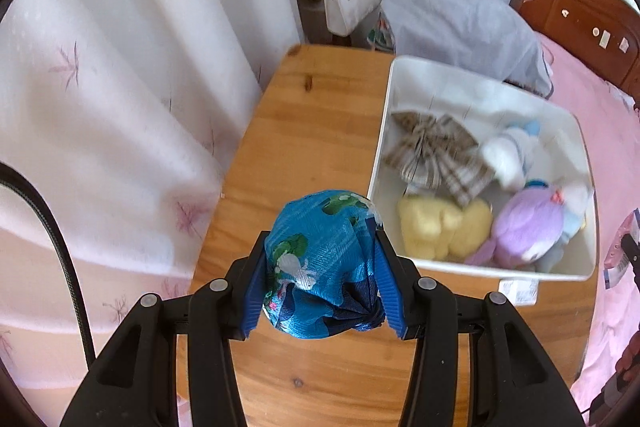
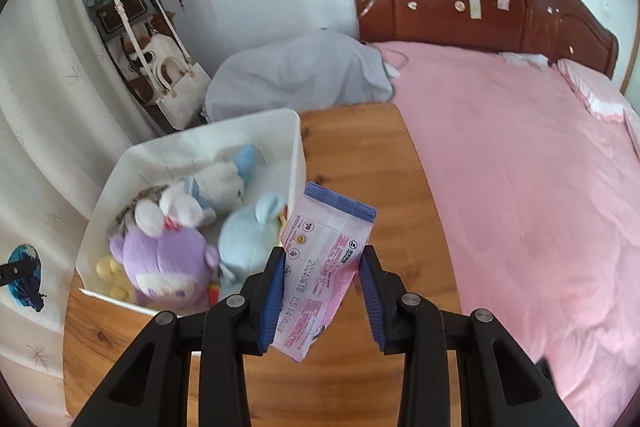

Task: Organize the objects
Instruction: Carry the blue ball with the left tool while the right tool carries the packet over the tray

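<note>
Blue cloth bundle (image 1: pixel 320 263) clamped between left gripper (image 1: pixel 322 283) pads, pink packet (image 2: pixel 322 267) likewise in right gripper (image 2: pixel 322 291).

The left gripper (image 1: pixel 320 259) points steeply down and forward, its jaws part-way closed and pressing from both sides on a blue cloth bundle (image 1: pixel 320 263) held clear of the table. The right gripper (image 2: pixel 323 287) is pitched down much the same, its jaws drawn in on a pink packet (image 2: pixel 320 267) that stands tilted between the blue pads (image 2: pixel 272 303).
</note>
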The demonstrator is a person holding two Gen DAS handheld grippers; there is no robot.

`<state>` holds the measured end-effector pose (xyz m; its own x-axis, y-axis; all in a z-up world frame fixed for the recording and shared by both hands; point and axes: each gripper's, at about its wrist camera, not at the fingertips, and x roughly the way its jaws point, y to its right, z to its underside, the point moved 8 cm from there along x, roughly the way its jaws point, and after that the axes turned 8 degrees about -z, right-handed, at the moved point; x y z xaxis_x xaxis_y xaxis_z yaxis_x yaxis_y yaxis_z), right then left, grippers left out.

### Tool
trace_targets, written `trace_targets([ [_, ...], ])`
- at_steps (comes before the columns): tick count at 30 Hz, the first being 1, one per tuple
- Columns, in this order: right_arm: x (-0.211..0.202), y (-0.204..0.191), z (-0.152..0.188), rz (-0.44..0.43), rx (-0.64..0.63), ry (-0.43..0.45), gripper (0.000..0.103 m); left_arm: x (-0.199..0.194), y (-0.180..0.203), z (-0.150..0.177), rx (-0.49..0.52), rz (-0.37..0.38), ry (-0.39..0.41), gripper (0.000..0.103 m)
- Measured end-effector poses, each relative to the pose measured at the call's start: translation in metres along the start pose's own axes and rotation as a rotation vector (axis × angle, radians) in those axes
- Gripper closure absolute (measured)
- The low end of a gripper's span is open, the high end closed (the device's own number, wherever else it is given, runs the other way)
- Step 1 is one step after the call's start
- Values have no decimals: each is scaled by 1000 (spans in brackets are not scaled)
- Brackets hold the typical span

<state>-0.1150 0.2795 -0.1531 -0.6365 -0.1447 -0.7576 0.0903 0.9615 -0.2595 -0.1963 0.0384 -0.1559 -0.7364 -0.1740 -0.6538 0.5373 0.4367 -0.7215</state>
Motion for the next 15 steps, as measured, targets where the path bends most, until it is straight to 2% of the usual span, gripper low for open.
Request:
trace_targets([
  [6,8,-11,-33,-51,-7,52,66,0,14,-30,8,20,47,51],
  [15,32,-26,-71,-81,-54,112,66,13,46,-46,26,54,43,50],
])
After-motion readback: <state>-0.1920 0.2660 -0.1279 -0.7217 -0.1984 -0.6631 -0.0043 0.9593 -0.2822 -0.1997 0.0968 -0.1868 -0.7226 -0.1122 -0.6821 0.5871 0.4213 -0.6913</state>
